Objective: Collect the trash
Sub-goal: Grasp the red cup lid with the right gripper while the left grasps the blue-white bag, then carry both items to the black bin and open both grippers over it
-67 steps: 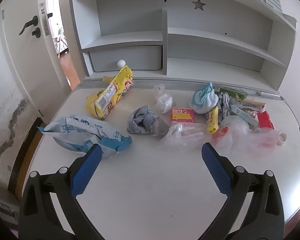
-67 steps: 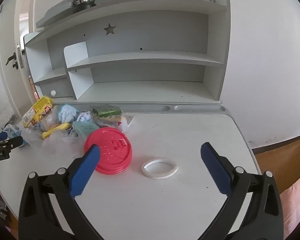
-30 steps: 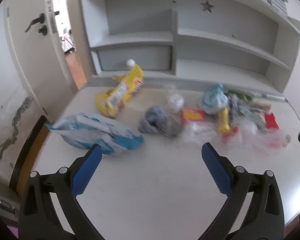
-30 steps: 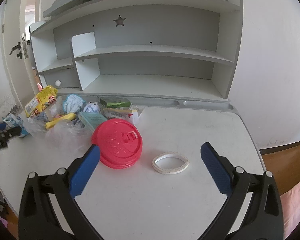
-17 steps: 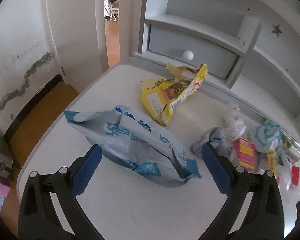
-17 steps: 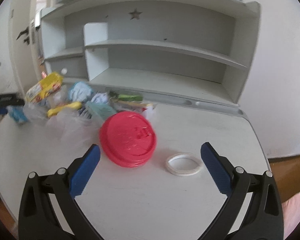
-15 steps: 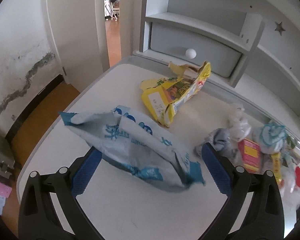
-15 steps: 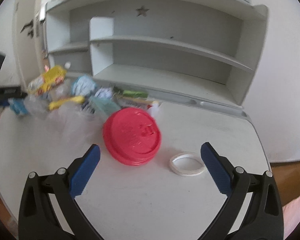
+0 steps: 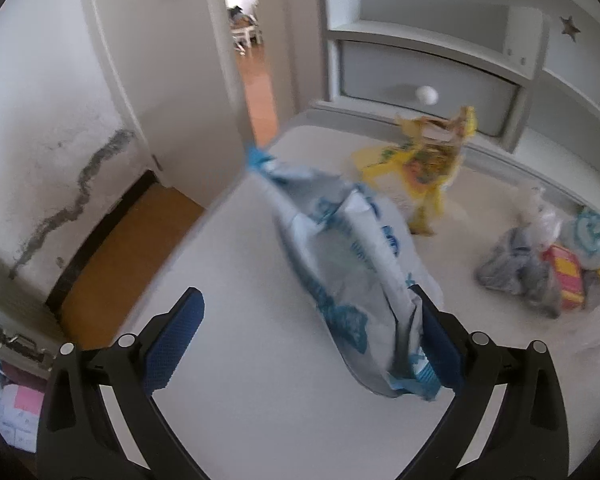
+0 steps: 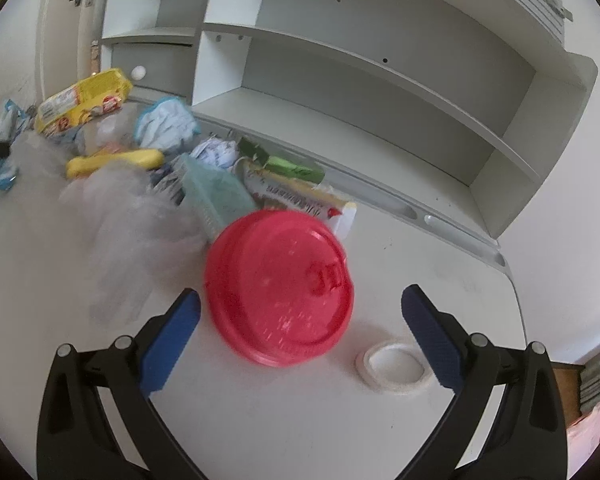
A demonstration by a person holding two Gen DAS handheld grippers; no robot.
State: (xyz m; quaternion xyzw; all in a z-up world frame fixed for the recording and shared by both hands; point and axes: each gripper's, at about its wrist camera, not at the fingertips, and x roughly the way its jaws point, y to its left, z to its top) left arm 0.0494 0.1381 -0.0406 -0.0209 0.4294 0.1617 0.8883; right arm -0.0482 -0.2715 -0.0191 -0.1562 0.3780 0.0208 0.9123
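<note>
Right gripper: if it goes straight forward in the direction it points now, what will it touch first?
Most likely the red lid. It lies on the white desk directly ahead of the open right gripper, between its fingers. The white tape ring sits off to the right, by the right finger. Depth is hard to judge.

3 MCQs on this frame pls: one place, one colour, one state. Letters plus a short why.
1. Where does the white ring lie?
A. on a shelf
B. on the desk, right of the red lid
C. under the plastic bags

2. What colour is the snack bag near the drawer knob?
A. green
B. red
C. yellow

3. How does the right tool stand?
A. open, holding nothing
B. shut on the lid
C. shut on the ring

Answers:
1 B: the ring sits on the desk beside the red lid, near the tool's right finger.
2 C: the yellow snack bag lies below the drawer knob.
3 A: its fingers are spread wide with the lid between them, untouched.
</note>
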